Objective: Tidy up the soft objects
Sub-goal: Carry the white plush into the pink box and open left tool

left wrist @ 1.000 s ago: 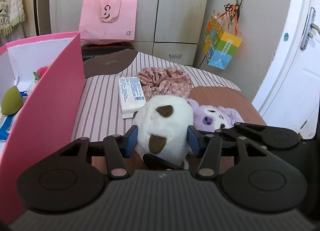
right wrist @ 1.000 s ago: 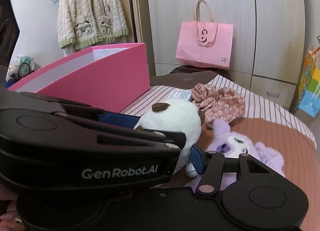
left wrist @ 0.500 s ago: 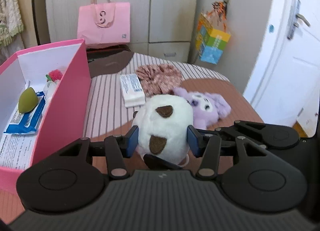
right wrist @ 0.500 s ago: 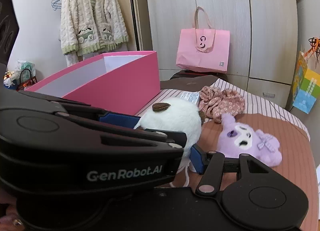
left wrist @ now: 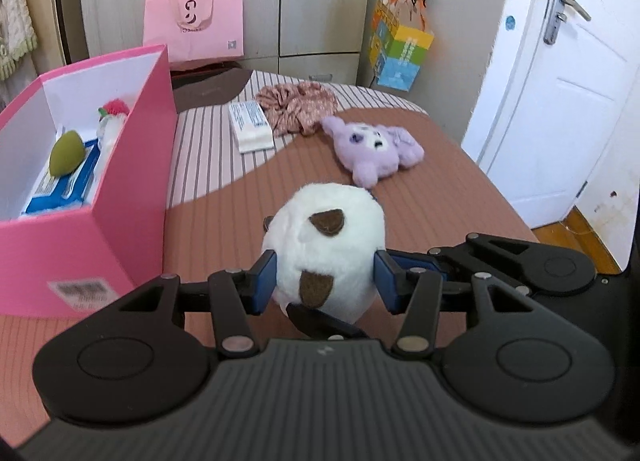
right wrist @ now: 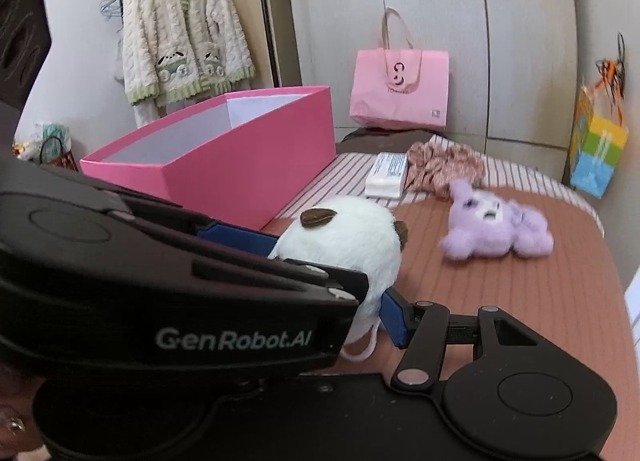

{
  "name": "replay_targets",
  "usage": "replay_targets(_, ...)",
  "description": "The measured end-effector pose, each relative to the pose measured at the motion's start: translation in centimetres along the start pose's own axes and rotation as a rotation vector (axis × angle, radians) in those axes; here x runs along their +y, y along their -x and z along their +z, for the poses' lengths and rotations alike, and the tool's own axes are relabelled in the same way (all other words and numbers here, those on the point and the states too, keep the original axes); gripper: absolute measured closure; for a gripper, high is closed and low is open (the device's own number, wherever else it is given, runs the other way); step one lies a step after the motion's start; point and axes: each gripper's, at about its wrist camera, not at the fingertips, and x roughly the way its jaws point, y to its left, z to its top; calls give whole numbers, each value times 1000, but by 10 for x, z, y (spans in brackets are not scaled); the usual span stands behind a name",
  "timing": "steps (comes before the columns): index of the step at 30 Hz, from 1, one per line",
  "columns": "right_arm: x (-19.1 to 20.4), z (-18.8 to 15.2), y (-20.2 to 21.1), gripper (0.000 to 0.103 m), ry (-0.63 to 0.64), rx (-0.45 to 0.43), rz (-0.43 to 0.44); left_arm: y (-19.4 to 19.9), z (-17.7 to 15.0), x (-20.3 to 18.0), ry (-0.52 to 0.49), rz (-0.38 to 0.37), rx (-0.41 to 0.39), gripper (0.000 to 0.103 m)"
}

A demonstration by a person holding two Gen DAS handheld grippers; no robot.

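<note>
Right of the pink box (left wrist: 80, 197), off the bed (left wrist: 440, 197): white plush (left wrist: 326, 257) with brown patches, pinched between both blue pads of the left gripper (left wrist: 325, 281). Farther from the box, lying on the bed: purple plush (left wrist: 374, 149), floral fabric (left wrist: 298, 103), tissue pack (left wrist: 252, 129). Right gripper (right wrist: 384, 313) mostly hidden behind the left one; cannot tell its opening.

A home bedroom: bed (left wrist: 400, 213), wardrobe (right wrist: 440, 21), hanging cardigan (right wrist: 180, 29).
</note>
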Motion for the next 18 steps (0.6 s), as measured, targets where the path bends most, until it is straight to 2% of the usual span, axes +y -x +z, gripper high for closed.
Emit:
replay_targets(10,40,-8,36,41,107,-24,-9,52,-18,11,-30,-61,7,53)
replay_targets(14,58,-5,50,41,141,-29,-11,75,-21,15,-49,-56,0,54)
replay_targets(18,84,2,67,41,277,-51,-25,101,-22,22,-40,-44,-20,55)
